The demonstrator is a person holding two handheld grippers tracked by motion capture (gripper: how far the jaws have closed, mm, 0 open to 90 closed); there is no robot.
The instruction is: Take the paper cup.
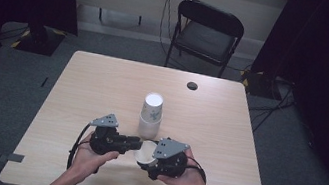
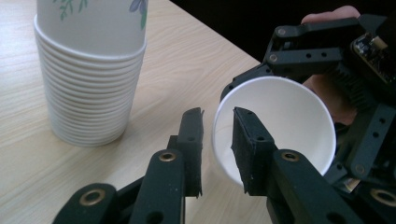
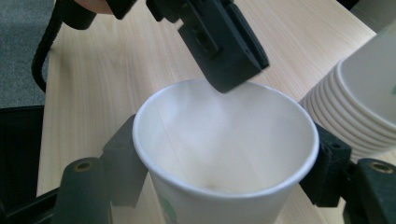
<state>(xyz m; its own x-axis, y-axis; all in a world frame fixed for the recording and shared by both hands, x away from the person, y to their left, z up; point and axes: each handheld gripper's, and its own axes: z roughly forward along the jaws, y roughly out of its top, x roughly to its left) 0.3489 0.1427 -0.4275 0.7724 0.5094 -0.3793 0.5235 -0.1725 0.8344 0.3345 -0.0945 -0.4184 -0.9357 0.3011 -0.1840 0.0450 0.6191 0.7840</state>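
Observation:
A single white paper cup [image 1: 145,151] lies tipped on its side, mouth toward my left gripper [image 1: 138,144], near the table's front edge. My right gripper [image 3: 224,140] is shut on the cup's [image 3: 243,116] body, one jaw on each side. In the left gripper view my left gripper [image 2: 217,114] straddles the cup's [image 2: 289,116] rim, one jaw inside and one outside, with a small gap to the rim, so it is open. A tall stack of nested paper cups [image 1: 151,115] stands just behind, with a floral cup upside down on top.
The light wooden table [image 1: 103,82] has a round cable hole [image 1: 192,85] at the back. A black folding chair [image 1: 207,34] stands beyond the far edge. The stack of cups [image 2: 88,84] stands close to both grippers.

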